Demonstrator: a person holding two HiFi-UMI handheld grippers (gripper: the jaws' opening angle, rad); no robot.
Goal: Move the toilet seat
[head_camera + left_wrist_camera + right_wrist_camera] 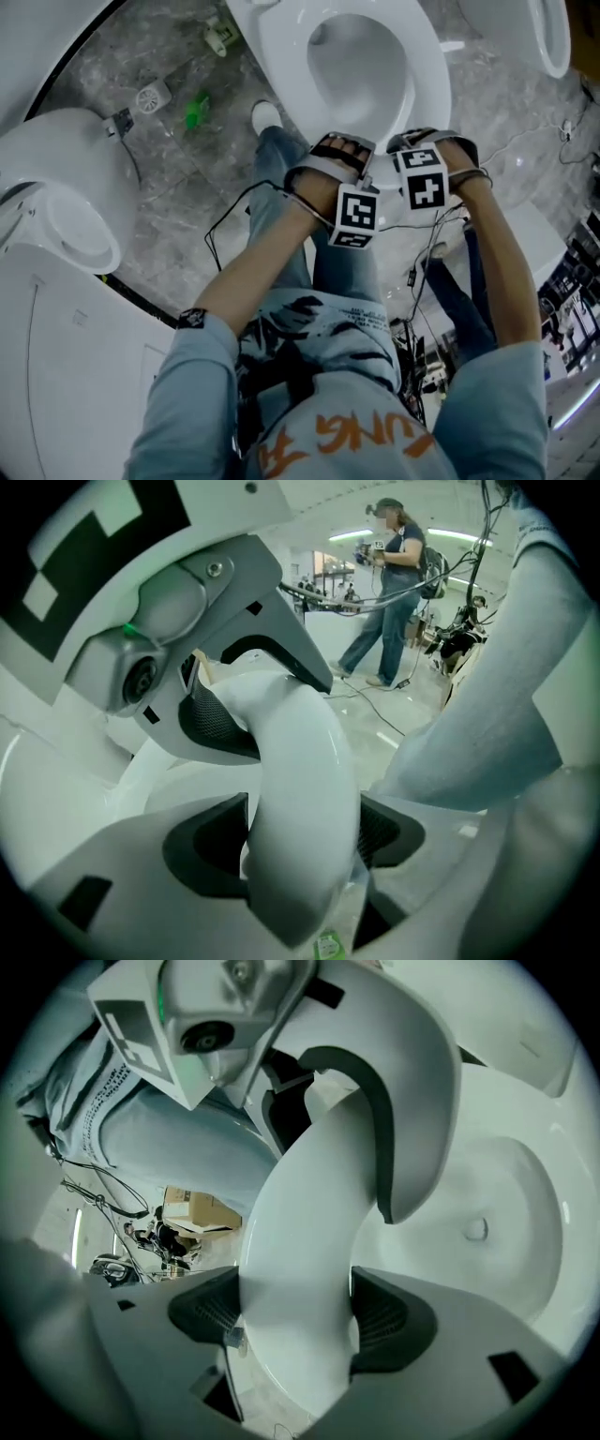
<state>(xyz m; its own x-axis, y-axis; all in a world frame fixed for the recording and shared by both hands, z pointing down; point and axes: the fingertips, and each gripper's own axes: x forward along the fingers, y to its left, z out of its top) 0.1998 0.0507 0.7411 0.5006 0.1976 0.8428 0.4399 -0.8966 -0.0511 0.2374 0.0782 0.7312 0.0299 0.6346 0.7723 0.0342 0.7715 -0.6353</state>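
Note:
A white toilet seat (424, 66) lies over the bowl of the toilet at the top middle of the head view. Both grippers hold its near front rim side by side. My left gripper (339, 153) is shut on the toilet seat (300, 789), whose white band runs between the dark pads (211, 850). My right gripper (417, 141) is shut on the same toilet seat (300, 1269), pads (384, 1321) pressed on both sides. The other gripper's body shows just above in each gripper view. The bowl (487, 1222) opens to the right.
A second toilet (56, 216) stands at the left and another toilet (548, 33) at the top right. A green bottle (196, 109) and small fittings lie on the grey marble floor. Cables (225, 220) trail by my legs. A person (389, 583) stands far off.

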